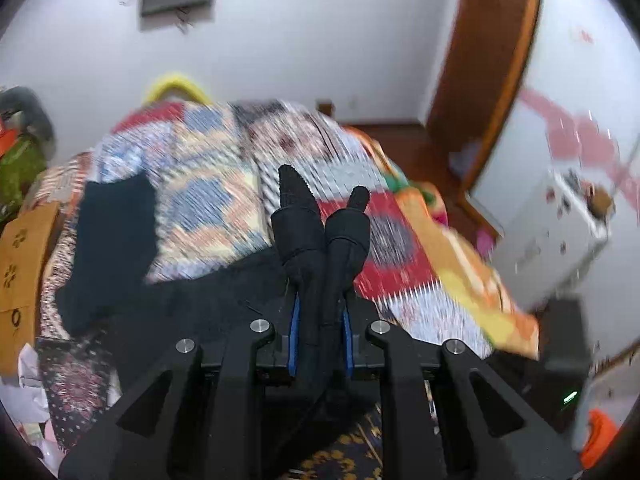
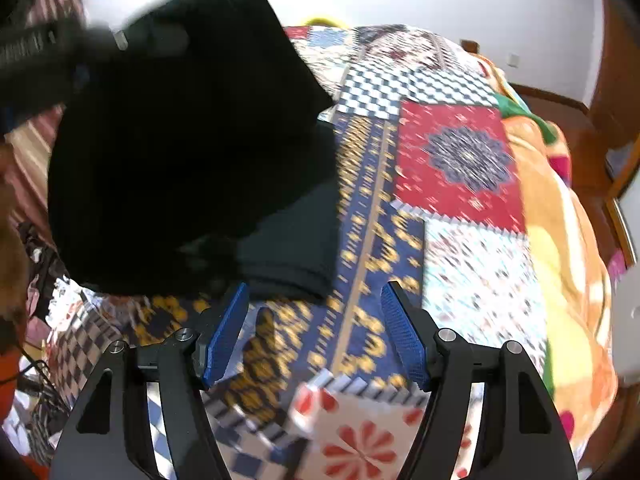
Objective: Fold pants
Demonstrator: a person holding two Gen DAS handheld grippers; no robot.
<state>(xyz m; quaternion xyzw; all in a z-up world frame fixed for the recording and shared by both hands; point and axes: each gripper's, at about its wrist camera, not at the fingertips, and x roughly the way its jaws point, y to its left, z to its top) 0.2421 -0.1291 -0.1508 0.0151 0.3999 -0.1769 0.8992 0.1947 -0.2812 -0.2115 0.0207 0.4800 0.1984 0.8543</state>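
The black pants [image 1: 116,232] lie partly on the patchwork quilt [image 1: 208,200], and one end runs up into my left gripper [image 1: 323,216]. That gripper is shut on the pants, with black cloth wrapped over both fingers and only the blue pads showing lower down. In the right wrist view the pants [image 2: 180,140] hang lifted at upper left, where the left gripper [image 2: 48,52] holds them, blurred. A folded part [image 2: 296,248] rests on the quilt. My right gripper [image 2: 315,292] stands open just in front of that fold, with only quilt between its fingers.
The quilt [image 2: 460,168] covers a bed, and an orange blanket [image 2: 560,260] is bunched along its right side. A cardboard box [image 1: 20,264] and clutter sit at the left. A wooden door frame [image 1: 492,72] and a white unit [image 1: 560,232] stand to the right.
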